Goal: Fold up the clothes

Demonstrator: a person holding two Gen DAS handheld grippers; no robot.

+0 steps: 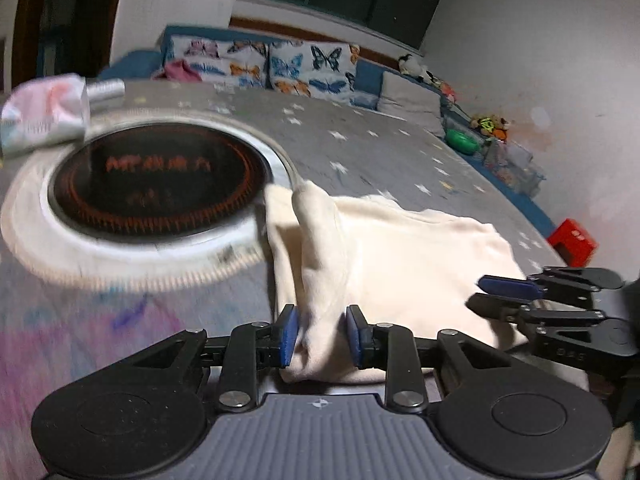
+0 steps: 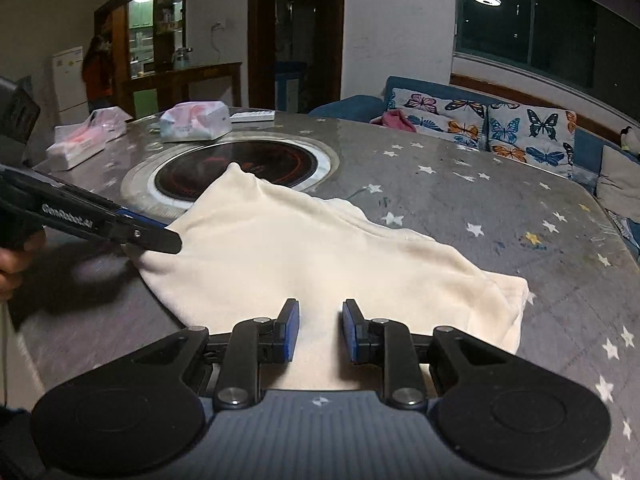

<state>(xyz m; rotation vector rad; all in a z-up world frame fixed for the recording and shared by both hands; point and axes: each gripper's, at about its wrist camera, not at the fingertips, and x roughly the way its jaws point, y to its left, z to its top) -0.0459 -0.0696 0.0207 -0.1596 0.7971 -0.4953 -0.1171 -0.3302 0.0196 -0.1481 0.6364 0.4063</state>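
Here both claws, left claw (image 1: 322, 334) and right claw (image 2: 320, 330), grip the cream garment (image 2: 320, 252)

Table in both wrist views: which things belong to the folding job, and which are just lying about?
In the job:
- cream garment
- left hand-held gripper, cloth between its pads
- right hand-held gripper, at the garment's near edge

Lying about:
- built-in round cooktop
- tissue packs
- remote control
- butterfly cushions
- red box
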